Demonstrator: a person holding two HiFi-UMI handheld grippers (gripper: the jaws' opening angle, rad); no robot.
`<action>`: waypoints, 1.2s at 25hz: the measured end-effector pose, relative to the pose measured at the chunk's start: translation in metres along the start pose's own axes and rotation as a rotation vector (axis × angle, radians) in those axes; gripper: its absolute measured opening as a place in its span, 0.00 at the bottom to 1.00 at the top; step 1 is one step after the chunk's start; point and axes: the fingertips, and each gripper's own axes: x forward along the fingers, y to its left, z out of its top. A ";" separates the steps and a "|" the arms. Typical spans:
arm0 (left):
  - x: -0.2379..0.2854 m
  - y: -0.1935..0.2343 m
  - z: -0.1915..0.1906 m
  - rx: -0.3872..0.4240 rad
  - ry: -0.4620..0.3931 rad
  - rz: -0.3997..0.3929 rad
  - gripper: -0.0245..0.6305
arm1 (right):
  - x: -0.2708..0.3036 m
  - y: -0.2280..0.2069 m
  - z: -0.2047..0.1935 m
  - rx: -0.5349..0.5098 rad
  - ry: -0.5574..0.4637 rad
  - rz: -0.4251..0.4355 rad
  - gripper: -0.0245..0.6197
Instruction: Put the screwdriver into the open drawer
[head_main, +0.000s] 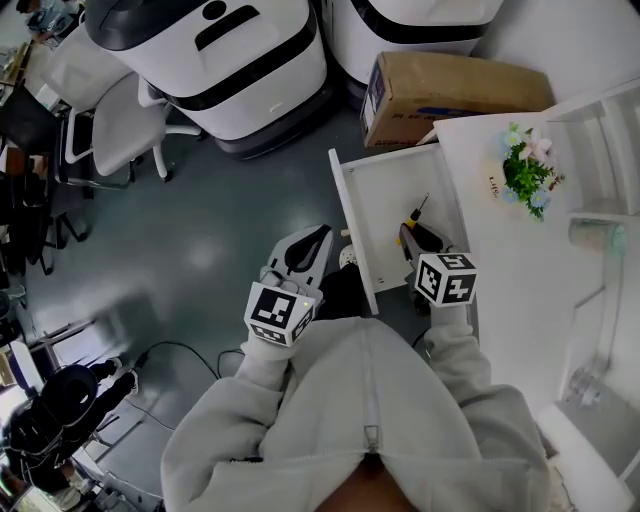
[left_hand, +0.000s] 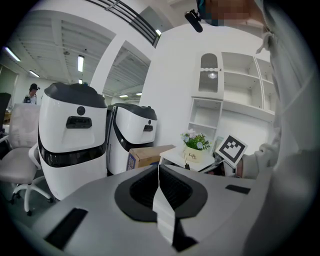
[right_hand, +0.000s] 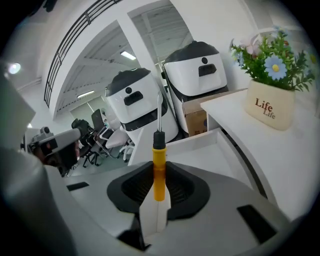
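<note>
Head view: the right gripper (head_main: 413, 236) is held over the open drawer (head_main: 347, 205), which is pulled out from the white desk (head_main: 520, 250) toward the person.
Screwdriver (head_main: 419, 211): above the drawer's near right part, carried in the right gripper, with its shaft pointing away from the person.
Right gripper view: the pads of the right gripper (right_hand: 157, 195) pinch the yellow handle of the screwdriver (right_hand: 158, 167), and the drawer (right_hand: 205, 150) lies just beyond the tip.
Left gripper (head_main: 300, 250): off to the left of the drawer over the grey floor, taking no part.
Left gripper view: the pads of the left gripper (left_hand: 161, 197) are pressed together with nothing between them.
Look of the tool: slim yellow handle, a black collar, then a thin bright metal shaft; it sits straight along the jaws, gripped at the handle's lower half.
Done so far: the drawer stands open, and the screwdriver is picked up and brought over it.
Left to do: lower it to the drawer floor, let go, and draw the gripper clear.
Doubt: the tool looks to be off the drawer floor, but no view shows the gap under it clearly.
Nearby: a flower pot (right_hand: 269, 105) stands on the desk to the right, well apart from the tool.
</note>
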 end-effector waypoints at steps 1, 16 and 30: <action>0.001 0.001 0.000 0.001 0.002 -0.001 0.07 | 0.007 -0.003 0.000 -0.007 0.017 -0.005 0.17; 0.007 0.016 -0.009 -0.018 0.023 0.016 0.07 | 0.106 -0.033 -0.042 -0.051 0.289 -0.036 0.17; 0.015 0.021 -0.030 -0.064 0.058 0.023 0.07 | 0.153 -0.051 -0.073 -0.102 0.449 -0.093 0.17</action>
